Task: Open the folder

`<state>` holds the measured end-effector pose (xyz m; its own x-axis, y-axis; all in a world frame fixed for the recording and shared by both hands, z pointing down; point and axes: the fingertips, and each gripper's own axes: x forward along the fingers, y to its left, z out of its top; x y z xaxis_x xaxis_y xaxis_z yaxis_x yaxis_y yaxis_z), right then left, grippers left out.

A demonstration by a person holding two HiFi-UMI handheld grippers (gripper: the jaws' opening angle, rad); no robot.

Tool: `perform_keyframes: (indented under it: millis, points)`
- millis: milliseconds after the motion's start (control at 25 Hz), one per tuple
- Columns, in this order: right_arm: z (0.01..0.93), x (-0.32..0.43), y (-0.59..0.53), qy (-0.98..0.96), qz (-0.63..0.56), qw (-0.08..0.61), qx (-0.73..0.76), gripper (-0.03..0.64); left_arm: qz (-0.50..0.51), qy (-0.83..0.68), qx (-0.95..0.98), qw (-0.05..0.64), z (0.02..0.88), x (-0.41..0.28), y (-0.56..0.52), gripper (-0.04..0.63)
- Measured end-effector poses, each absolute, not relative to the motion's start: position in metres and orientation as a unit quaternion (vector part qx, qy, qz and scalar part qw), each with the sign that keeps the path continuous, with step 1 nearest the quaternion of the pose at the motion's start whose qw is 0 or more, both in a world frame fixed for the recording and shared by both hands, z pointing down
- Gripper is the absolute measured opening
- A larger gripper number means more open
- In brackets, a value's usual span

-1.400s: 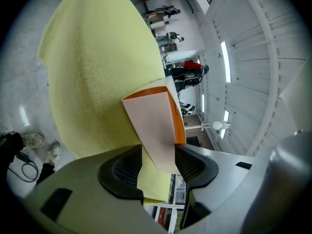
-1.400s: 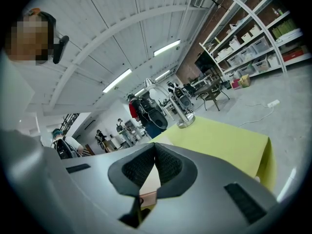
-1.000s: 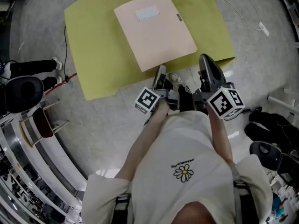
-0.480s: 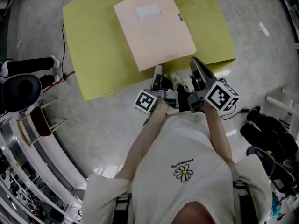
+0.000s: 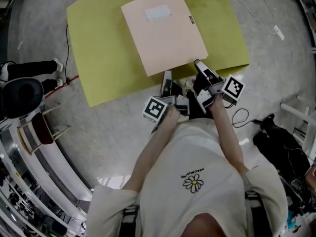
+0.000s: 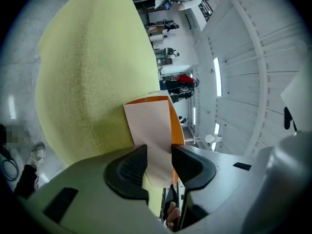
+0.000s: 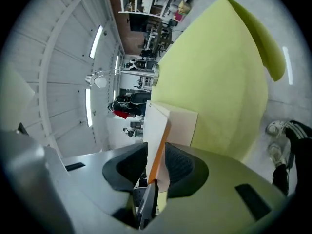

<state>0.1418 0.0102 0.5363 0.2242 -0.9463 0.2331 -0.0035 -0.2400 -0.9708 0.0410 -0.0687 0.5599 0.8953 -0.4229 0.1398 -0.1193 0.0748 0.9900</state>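
Observation:
A pale pink folder (image 5: 165,31) lies shut on the yellow-green table (image 5: 98,43). Both grippers sit at its near edge. My left gripper (image 5: 167,75) is at the near left part. In the left gripper view the folder (image 6: 151,126), with an orange strip along one side, lies between the closing jaws of the left gripper (image 6: 159,155), and the pads do not press its faces. My right gripper (image 5: 199,63) is at the near right corner. In the right gripper view the folder's orange edge (image 7: 160,140) stands edge-on between the jaws of the right gripper (image 7: 156,155).
A black chair (image 5: 22,98) and a person's dark legs with white shoes (image 5: 34,70) are at the table's left. A white cable (image 5: 256,14) lies on the floor at the right. A black bag (image 5: 284,147) and a thin cord (image 5: 242,116) lie near my right side.
My right gripper has come down and forward to the folder's near right corner and rolled over. The left gripper has stayed at the near edge.

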Motion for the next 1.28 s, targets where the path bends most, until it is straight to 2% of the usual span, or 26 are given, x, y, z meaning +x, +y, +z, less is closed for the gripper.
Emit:
perform_keyframes:
  millis: [440, 600, 680, 760, 1000, 1280]
  points:
    - [0.549, 0.147, 0.005, 0.362, -0.507, 0.505, -0.598, 0.067, -0.135, -0.226, 0.667, 0.697, 0.557, 0.038, -0.084, 0.16]
    - [0.553, 0.148, 0.005, 0.352, -0.516, 0.514, -0.588, 0.067, -0.144, -0.246, 0.65, 0.704, 0.554, 0.04, -0.084, 0.132]
    - [0.553, 0.148, 0.004, 0.351, -0.517, 0.518, -0.584, 0.067, -0.153, -0.248, 0.648, 0.704, 0.556, 0.041, -0.085, 0.142]
    - [0.554, 0.148, 0.004, 0.349, -0.519, 0.524, -0.578, 0.066, -0.162, -0.246, 0.646, 0.704, 0.558, 0.04, -0.085, 0.18]
    - [0.559, 0.146, 0.004, 0.321, -0.525, 0.569, -0.545, 0.051, -0.177, -0.251, 0.645, 0.7, 0.561, 0.039, -0.087, 0.161]
    - [0.557, 0.145, 0.003, 0.314, -0.526, 0.589, -0.527, 0.026, -0.181, -0.252, 0.644, 0.7, 0.564, 0.04, -0.087, 0.156]
